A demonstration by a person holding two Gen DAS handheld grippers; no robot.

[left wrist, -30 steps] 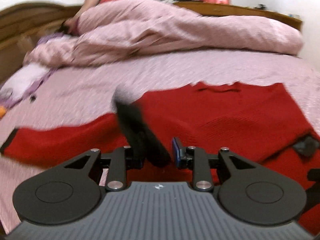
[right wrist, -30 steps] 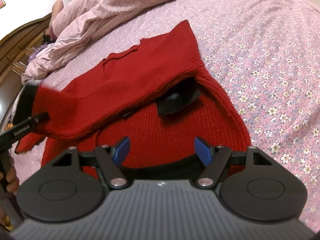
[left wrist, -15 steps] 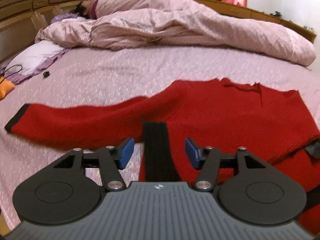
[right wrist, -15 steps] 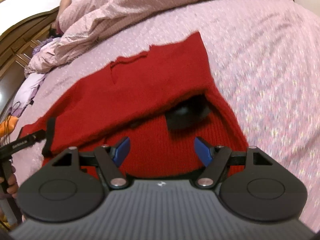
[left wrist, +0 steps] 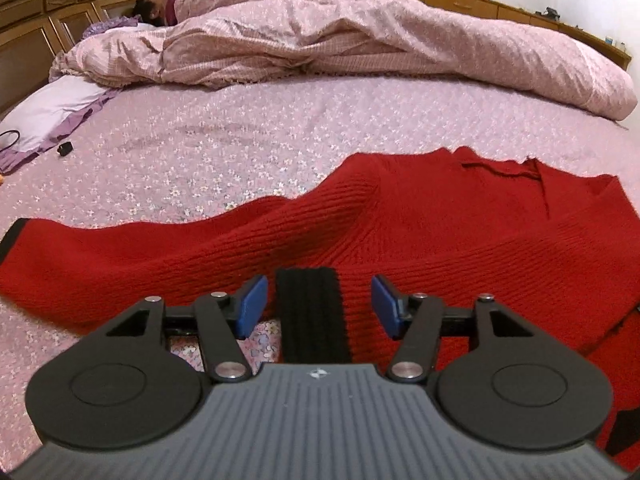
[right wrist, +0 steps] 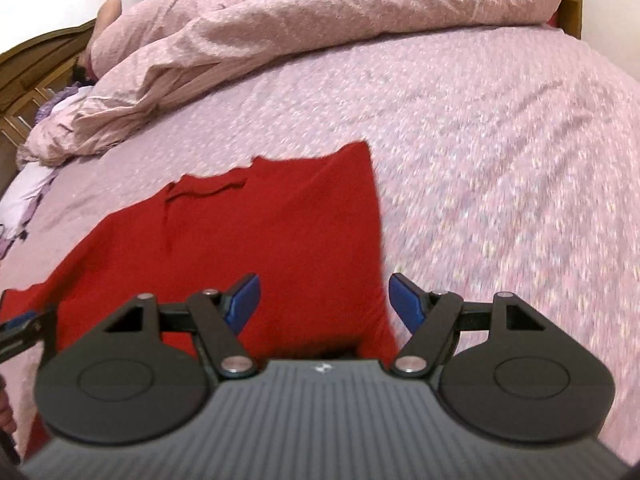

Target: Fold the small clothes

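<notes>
Left wrist view is filled mostly by a bed (left wrist: 248, 148) spread with a pink flowered sheet, across the far side of which a crumpled pink quilt (left wrist: 360, 40) is heaped; a person (left wrist: 156, 6) is seen lying under its far end by the wooden headboard (left wrist: 36, 12). On the near part of the sheet a red knitted sweater (left wrist: 440, 232) is laid flat, one sleeve (left wrist: 120, 256) stretched out to the left and ended by a black cuff at the picture's edge. A black ribbed band (left wrist: 312, 316) of the sweater is seen lying between the blue pads of the left gripper (left wrist: 318, 306), whose jaws are held apart with neither pad pressed on the band. In the right wrist view, which is blurred, the same sweater (right wrist: 272, 240) is shown on the sheet, and the right gripper (right wrist: 322, 300) is held over its right edge with jaws wide apart and nothing clamped. A lilac pillow (left wrist: 52, 116) and a small black object (left wrist: 65, 148) are made out at the left of the bed.
</notes>
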